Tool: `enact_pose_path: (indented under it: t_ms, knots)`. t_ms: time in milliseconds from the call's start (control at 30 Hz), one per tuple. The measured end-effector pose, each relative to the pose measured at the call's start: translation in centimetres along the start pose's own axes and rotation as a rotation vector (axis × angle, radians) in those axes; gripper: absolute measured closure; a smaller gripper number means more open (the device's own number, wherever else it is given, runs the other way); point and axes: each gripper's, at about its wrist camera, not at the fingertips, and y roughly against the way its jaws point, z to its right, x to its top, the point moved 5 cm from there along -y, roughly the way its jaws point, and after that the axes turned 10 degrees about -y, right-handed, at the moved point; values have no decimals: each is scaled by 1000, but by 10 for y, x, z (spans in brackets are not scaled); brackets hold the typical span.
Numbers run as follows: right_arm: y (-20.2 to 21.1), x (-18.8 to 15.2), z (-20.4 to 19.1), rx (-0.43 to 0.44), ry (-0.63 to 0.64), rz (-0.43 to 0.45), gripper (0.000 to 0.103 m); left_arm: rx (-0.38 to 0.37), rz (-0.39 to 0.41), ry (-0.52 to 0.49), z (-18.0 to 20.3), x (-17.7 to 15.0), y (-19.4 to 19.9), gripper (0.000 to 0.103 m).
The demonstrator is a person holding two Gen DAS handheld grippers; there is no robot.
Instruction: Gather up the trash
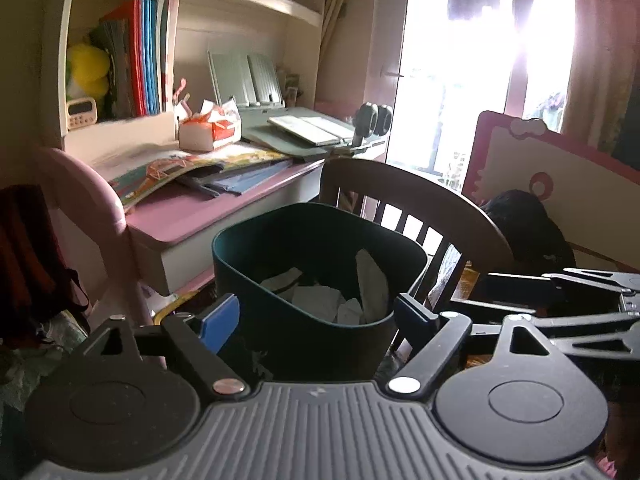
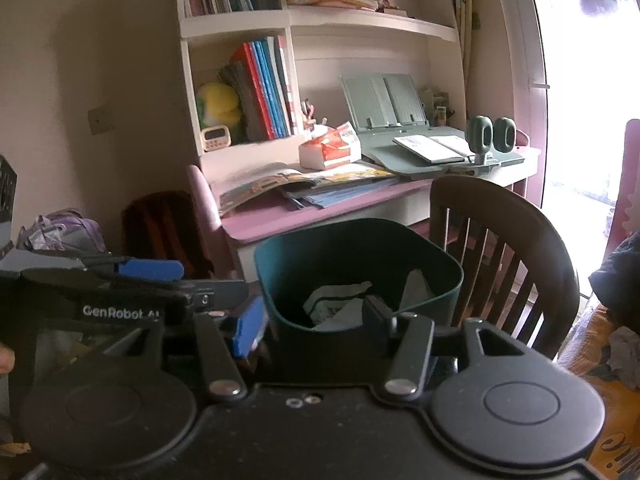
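Observation:
A dark teal trash bin (image 1: 248,264) stands on the floor in front of the desk, with crumpled white paper (image 1: 316,300) lying inside it. My left gripper (image 1: 316,316) hovers at the bin's near rim, its jaws open and nothing between the pads. In the right wrist view the same bin (image 2: 280,264) and paper (image 2: 336,300) sit straight ahead. My right gripper (image 2: 312,322) is also open and holds nothing. The right gripper's black body (image 1: 560,300) shows at the right edge of the left wrist view. The left gripper's blue-padded finger (image 2: 148,270) shows at the left of the right wrist view.
A dark wooden chair (image 2: 500,232) stands right behind the bin. A pink desk (image 2: 280,220) carries open books, a tissue box (image 2: 332,148) and a grey book stand (image 2: 420,148). Shelves with books rise above it. Bags (image 2: 60,232) lie at the left, and bright glass doors are at the right.

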Motion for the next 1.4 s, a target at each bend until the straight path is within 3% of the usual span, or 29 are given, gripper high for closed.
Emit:
enact_pose_path:
  t_ms: [333,833,1400]
  knots:
    - [30,-15,-9,4,-15,58,46,-8,54,-18,0,-19,35,3]
    - [53,-30,-27,8,14,100,45,-43,74,-21,3,-36,53,3]
    - [57,-30,-28,12,22,111,44,-2,93,-55,8,-35,60,3]
